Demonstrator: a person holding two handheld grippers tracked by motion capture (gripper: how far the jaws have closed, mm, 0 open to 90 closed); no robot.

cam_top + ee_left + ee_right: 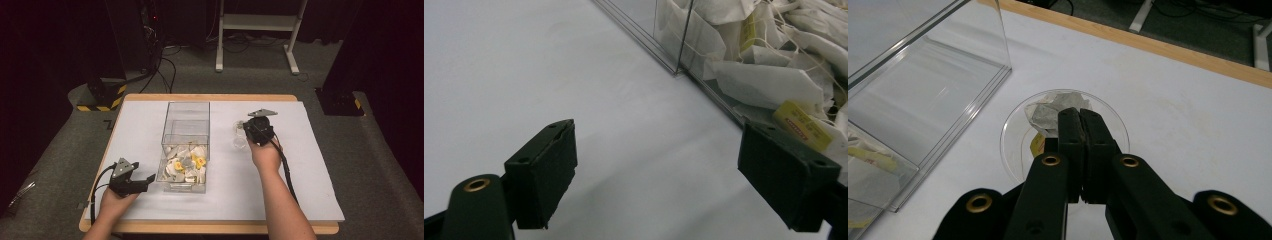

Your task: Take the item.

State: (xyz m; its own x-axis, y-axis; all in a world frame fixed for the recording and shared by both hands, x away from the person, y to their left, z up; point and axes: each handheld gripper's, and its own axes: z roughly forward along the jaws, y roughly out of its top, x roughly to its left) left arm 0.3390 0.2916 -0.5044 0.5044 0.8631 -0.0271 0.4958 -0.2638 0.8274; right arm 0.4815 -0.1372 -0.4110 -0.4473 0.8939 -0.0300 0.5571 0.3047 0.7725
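A person works two claws over a white worktop (300,200). The right claw (1081,120) hangs above a clear cup (1013,145) that stands right of the worktop's centre, toward the far edge. Its jaws are pressed together, tips pointing down into the cup's mouth. A tea bag (1048,114) lies crumpled inside the cup, just beyond and below the tips; whether the jaws pinch any part of it or its string cannot be told. A yellow tag (1037,144) shows in the cup beside the jaws.

In the high view the right claw (252,131) sits right of a clear box (186,112), with the cup (239,141) just under it.

The box stands mid-worktop, its near end heaped with tea bags (186,165) in white and yellow.

The left claw (149,179) rests near the front left corner, just left of the box's near end, jaws spread wide and gripping nothing. In its own view the left claw (656,175) frames bare worktop, the box wall (644,30) and bags (769,85) beyond.
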